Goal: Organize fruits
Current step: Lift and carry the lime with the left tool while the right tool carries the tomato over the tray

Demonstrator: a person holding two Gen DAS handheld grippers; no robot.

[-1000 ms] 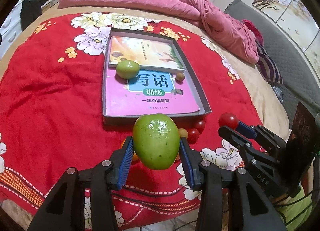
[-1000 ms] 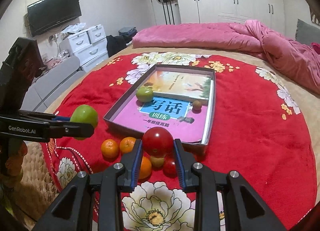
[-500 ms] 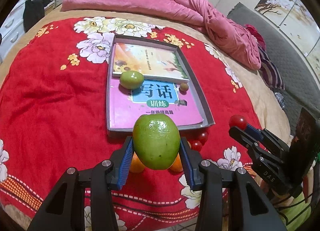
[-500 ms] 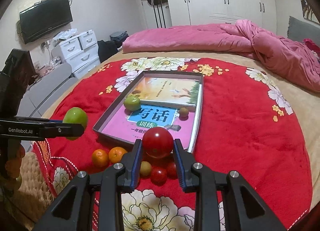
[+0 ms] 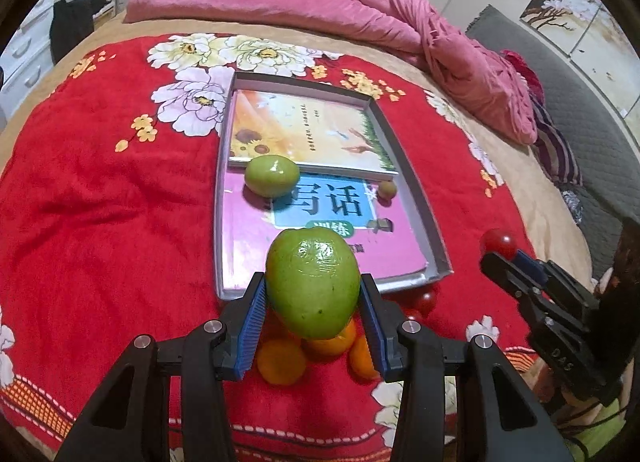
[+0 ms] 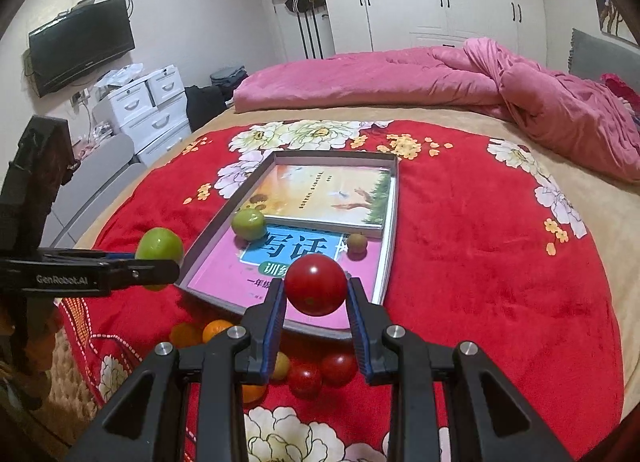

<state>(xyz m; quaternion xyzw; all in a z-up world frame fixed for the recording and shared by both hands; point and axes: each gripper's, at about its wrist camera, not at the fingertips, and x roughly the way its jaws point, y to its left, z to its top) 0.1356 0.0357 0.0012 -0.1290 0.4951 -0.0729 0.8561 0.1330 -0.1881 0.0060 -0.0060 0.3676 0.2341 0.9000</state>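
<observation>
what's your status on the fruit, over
Left hand-held gripper shut on green fruit. Right hand-held gripper shut on red tomato. Tray ahead, path open.

Both grippers now hang nearer the grey tray point(image 5: 434, 246), the left gripper point(image 5: 313, 304) carrying its green fruit point(image 5: 312, 282) above the near rim and the right gripper point(image 6: 317, 304) bringing its red tomato point(image 6: 316, 284) alongside.
</observation>
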